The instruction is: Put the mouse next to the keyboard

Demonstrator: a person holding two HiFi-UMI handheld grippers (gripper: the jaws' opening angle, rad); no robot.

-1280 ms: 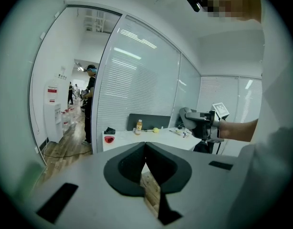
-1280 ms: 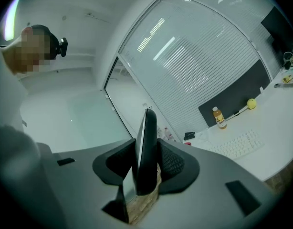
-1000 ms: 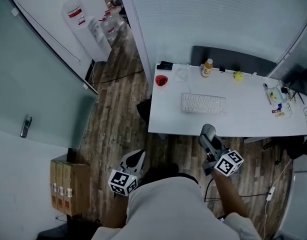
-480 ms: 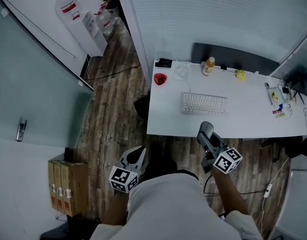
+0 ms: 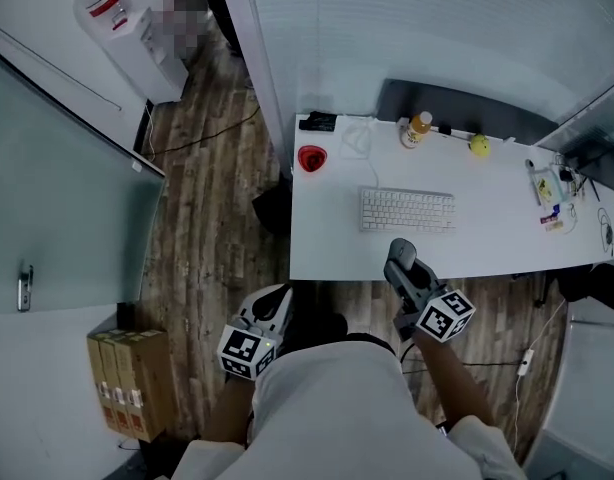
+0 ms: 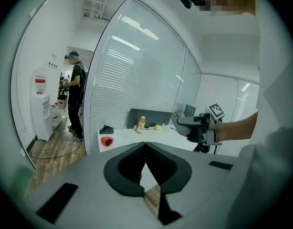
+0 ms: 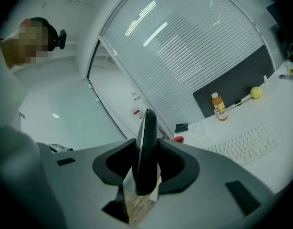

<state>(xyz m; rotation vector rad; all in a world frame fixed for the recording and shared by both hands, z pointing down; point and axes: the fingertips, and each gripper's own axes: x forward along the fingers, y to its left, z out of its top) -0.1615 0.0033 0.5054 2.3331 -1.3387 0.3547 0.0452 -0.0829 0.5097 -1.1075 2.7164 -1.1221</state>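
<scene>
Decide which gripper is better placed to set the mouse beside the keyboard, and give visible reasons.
Right. The right gripper is shut on the mouse at the near edge of the desk, just short of the keyboard. The left gripper is shut, empty, over the floor off the desk.

Ahead of my fingers a white desk meets slatted blinds; wood-plank floor runs leftward.

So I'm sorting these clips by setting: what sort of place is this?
Most likely an office: a white desk with a keyboard, a glass partition with blinds behind it, and a water dispenser down the wood-floored corridor.
</scene>
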